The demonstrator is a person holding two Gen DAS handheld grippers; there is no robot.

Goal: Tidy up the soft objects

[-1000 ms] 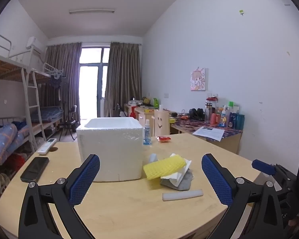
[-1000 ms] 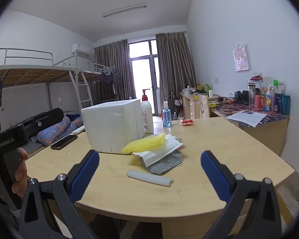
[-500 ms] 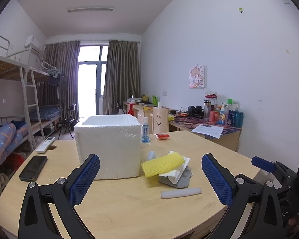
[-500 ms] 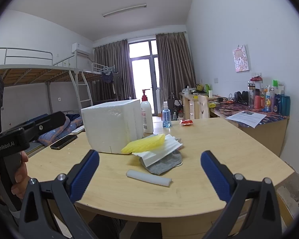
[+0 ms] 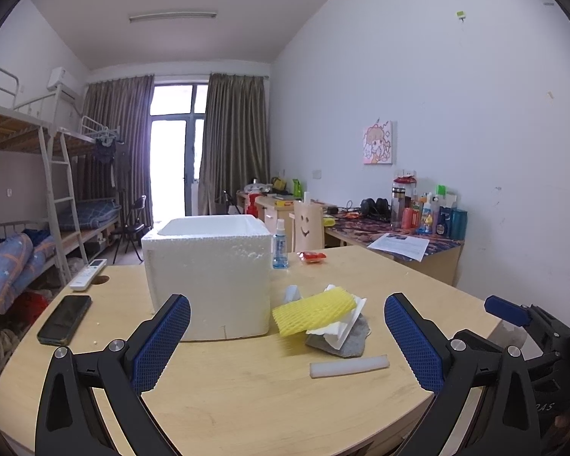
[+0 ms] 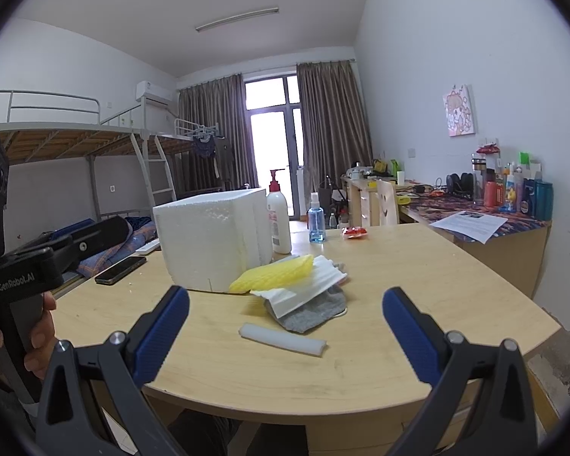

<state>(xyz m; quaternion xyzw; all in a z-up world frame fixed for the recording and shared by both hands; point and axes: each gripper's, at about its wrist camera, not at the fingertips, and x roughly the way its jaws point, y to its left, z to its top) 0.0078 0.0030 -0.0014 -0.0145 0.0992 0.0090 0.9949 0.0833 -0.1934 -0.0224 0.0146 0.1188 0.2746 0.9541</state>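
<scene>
both grippers, left (image 5: 287, 336) and right (image 6: 285, 326), gape empty, soft pile (image 5: 323, 319) lying ahead between their fingers.

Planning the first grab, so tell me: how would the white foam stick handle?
The white foam stick looks like light foam, likely squashing under the pads. Rounded, lying alone on the table, it may roll if nudged.

White-walled dorm room: bunk beds (image 5: 38, 205) left, curtained balcony door (image 5: 173, 167), ceiling light (image 5: 173, 16).

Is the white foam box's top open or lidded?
Open: the white foam box shows a bare rim and hollow top in the left wrist view. Contents cannot be told.
</scene>
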